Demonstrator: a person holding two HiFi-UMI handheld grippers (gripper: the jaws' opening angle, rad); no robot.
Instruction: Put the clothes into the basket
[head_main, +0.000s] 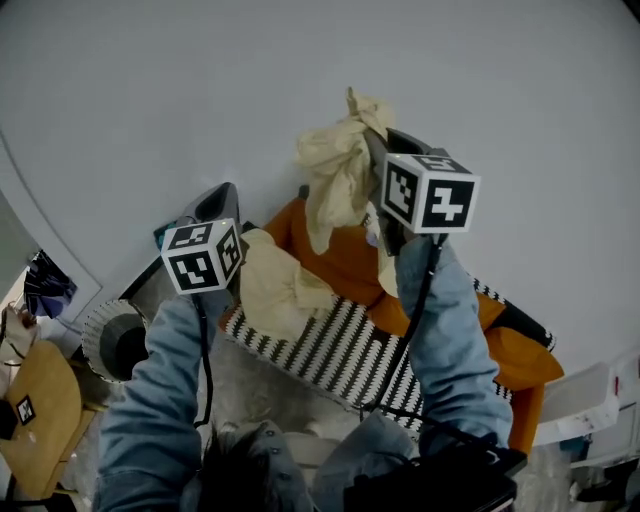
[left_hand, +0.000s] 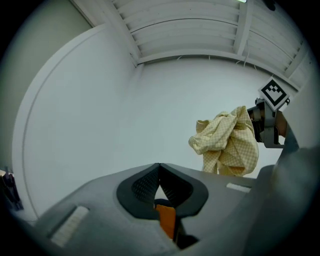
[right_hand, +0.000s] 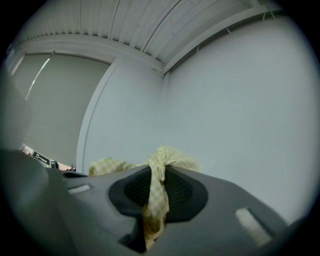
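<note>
Right tongs (head_main: 375, 150) clamped narrow on the yellow checked cloth (head_main: 335, 175), which hangs bunched above the striped cover (head_main: 330, 350). Left tongs (left_hand: 159, 167) closed tip to tip, nothing pinched; orange patch behind the tips, can't ID. Second pale cloth (head_main: 272, 285) lies on the cover's left end. Round ribbed bin (head_main: 110, 340) left of the cover, half hidden by a sleeve (head_main: 150, 400).

- Right gripper (right_hand: 158, 174): we note its jaws pressed on a yellow checked cloth (right_hand: 172, 156).
- Cloth: bunched above the jaw tips, with one fold hanging down between the pads.
- White wall (right_hand: 240, 110) behind, slatted ceiling (right_hand: 125, 25) overhead.
</note>
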